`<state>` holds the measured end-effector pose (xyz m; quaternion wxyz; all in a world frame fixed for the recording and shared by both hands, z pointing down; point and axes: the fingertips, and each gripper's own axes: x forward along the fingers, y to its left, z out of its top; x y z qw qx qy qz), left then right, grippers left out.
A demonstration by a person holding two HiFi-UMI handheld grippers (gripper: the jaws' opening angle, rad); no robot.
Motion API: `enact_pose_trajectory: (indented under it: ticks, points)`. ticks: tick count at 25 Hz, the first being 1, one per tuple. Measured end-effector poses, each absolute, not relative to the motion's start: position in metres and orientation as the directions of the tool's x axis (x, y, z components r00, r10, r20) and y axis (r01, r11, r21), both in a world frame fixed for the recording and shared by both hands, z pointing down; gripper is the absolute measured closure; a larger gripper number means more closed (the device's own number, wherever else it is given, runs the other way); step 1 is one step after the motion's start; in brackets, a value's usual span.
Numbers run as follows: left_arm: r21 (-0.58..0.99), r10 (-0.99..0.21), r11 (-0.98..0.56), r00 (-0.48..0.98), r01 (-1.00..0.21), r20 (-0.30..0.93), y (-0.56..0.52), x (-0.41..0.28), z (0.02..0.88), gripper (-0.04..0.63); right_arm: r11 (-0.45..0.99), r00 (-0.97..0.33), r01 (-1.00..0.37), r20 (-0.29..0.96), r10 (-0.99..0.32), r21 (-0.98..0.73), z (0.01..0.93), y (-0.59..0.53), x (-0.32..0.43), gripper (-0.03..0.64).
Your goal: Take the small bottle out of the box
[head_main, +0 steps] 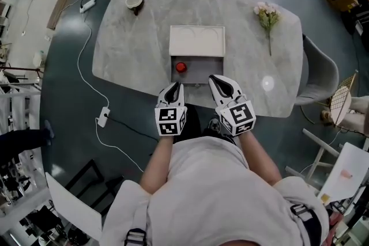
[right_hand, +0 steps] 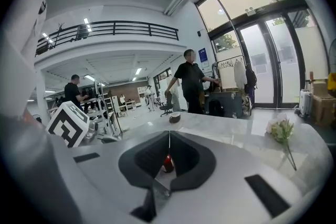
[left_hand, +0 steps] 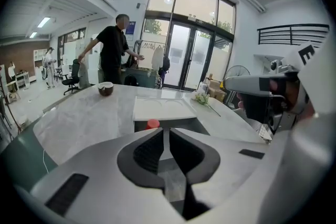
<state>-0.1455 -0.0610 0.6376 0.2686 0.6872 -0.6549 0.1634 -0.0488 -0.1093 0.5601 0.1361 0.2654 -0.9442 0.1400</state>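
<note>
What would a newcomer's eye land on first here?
The red-capped small bottle stands in the open grey box at the centre of the table. The left gripper and right gripper, jaws shut, are poised at the near edge. A flower sprig lies toward the right.

The box [head_main: 202, 73] sits open near the middle of the pale marble table [head_main: 127, 49]. It is shallow and grey inside, and its white lid [head_main: 197, 41] is flung back on the far side. The small bottle [head_main: 181, 67] stands in the box's left part, its red cap facing up.
</note>
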Motion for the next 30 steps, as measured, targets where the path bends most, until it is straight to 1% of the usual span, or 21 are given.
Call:
enact_pose_trajectory:
  ticks: [8, 9, 11, 23, 30]
  points:
    - [0.162, -0.78, -0.021, 0.118, -0.987, 0.615, -0.074, -0.154, 0.661, 0.567, 0.8, -0.801, -0.567, 0.357, -0.481, -0.197, 0.569, -0.12, -0.049, 0.591]
    - [0.161, -0.775, -0.026, 0.122, -0.987, 0.62, -0.076, -0.156, 0.664, 0.555, 0.799, -0.8, -0.568, 0.359, -0.48, -0.197, 0.57, -0.121, -0.05, 0.591]
    - [0.167, -0.764, -0.037, 0.136, -0.985, 0.631, -0.079, -0.158, 0.67, 0.491, 0.799, -0.799, -0.569, 0.362, -0.481, -0.196, 0.571, -0.123, -0.052, 0.591]
    - [0.155, -0.709, -0.102, 0.181, -0.983, 0.681, -0.103, -0.163, 0.691, 0.471, 0.771, -0.773, -0.604, 0.384, -0.505, -0.201, 0.579, -0.144, -0.056, 0.591]
    - [0.157, -0.667, -0.156, 0.222, -0.975, 0.711, -0.116, -0.16, 0.705, 0.396, 0.75, -0.752, -0.63, 0.401, -0.524, -0.201, 0.582, -0.157, -0.058, 0.591]
